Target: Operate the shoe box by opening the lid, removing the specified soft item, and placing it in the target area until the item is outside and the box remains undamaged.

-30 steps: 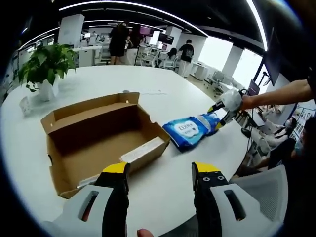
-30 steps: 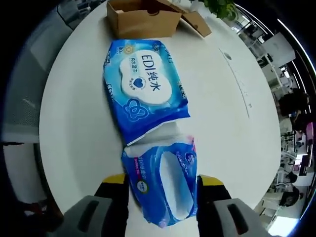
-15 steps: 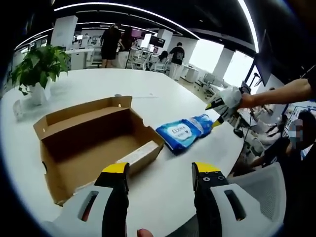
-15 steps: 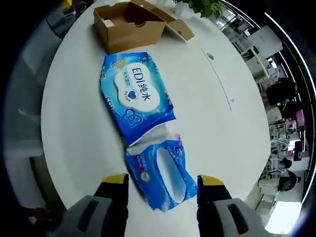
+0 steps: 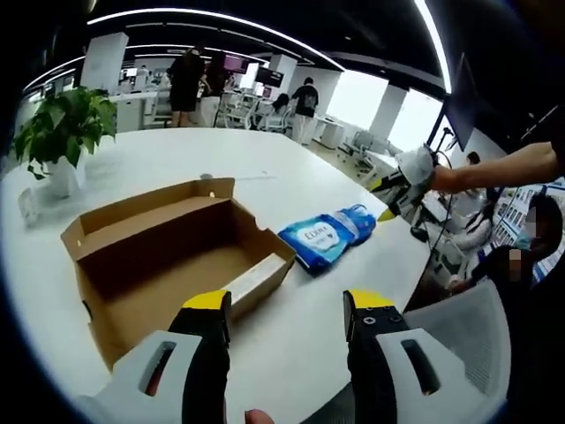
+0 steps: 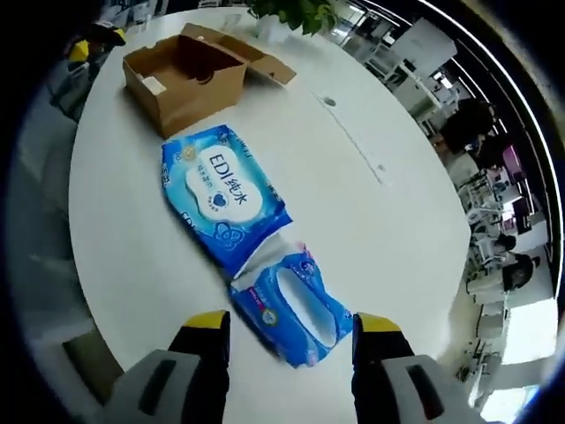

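Though near right tongs (image 6: 287,329), wipes pack (image 6: 222,191) apart.

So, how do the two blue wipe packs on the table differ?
The larger wipe pack lies nearer the open shoe box and shows a white label with "EDI"; the smaller wipe pack lies nearer the right gripper and shows a pale oval flap. Both are blue, lie flat, and touch end to end.

You're looking at a matt brown cardboard shoe box (image 5: 177,256), raw-edged and dull. The blue plastic-film wipes pack (image 6: 222,193) is gleaming, crinkling glossy. The smooth white round table (image 6: 371,230) is shining softly beneath them.
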